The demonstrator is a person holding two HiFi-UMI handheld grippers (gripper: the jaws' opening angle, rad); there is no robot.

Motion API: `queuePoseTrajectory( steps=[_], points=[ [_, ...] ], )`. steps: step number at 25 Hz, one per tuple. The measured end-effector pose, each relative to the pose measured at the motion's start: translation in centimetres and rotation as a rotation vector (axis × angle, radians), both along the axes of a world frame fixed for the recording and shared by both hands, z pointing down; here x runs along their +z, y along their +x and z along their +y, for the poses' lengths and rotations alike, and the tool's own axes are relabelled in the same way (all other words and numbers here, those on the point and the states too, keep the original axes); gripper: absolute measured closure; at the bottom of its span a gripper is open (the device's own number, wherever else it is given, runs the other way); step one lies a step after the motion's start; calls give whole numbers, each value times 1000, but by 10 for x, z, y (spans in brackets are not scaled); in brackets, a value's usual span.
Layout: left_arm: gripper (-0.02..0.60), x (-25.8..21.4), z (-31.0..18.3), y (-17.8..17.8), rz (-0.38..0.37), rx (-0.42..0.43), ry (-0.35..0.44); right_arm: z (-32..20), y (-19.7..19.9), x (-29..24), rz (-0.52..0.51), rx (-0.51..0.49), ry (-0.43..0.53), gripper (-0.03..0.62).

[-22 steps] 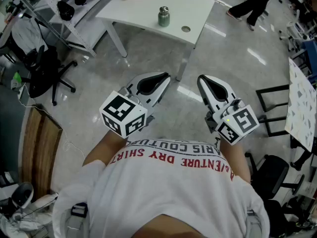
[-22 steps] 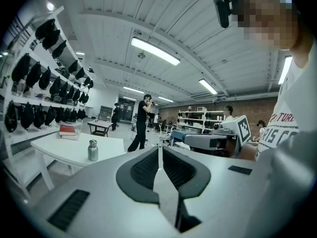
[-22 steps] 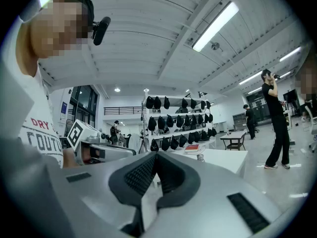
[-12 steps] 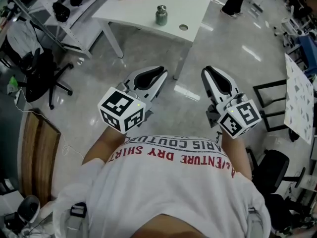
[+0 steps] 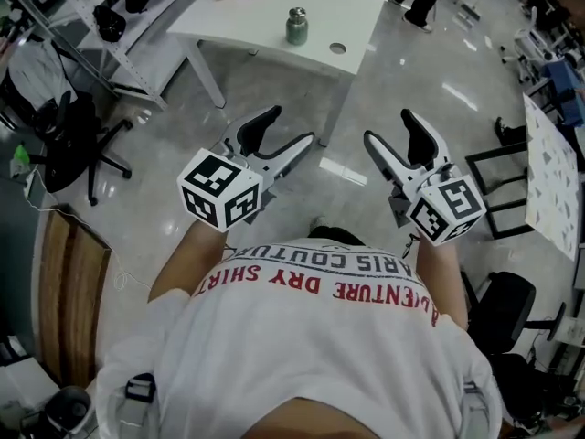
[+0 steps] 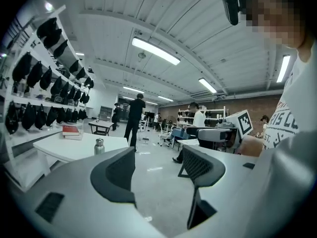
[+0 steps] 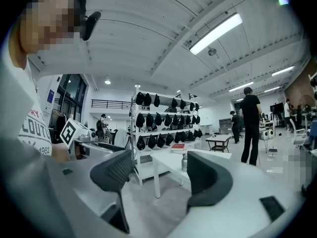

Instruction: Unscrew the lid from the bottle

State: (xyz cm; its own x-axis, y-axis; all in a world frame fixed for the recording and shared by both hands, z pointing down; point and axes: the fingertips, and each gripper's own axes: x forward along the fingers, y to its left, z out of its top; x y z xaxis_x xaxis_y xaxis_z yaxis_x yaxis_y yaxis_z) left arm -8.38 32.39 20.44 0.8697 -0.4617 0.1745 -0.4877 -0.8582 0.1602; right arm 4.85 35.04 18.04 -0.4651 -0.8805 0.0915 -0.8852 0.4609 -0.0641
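- Head view: we are finding the left gripper point(image 5: 288, 128) and right gripper point(image 5: 391, 128) now gaping, where a moment earlier their jaws were together. We are judging this as readying only.
- Head view: the green-grey metal bottle point(image 5: 297, 26), with its rounded lid point(image 5: 298, 12) on, is standing upper centre on the smooth white table point(image 5: 352, 12), well apart.
- Left gripper view: the dark, textured pads are standing apart and empty, with the bottle far off at left.
- Right gripper view: the jaws are likewise spread and empty, with the cylindrical bottle distant at centre.

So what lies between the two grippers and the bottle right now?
Only grey floor and the white table's near edge, as the head view shows. The left gripper and right gripper are open and empty, well short of the bottle.
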Motion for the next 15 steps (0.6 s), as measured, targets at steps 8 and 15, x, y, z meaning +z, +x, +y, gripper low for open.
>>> queuePoseTrajectory(
  steps=[8, 15],
  points=[
    [249, 25, -33, 1, -52, -51, 14, -41, 16, 16, -11, 7, -6, 256],
    [239, 49, -105, 10, -92, -108, 1, -121, 30, 36, -40, -32, -29, 255]
  ],
)
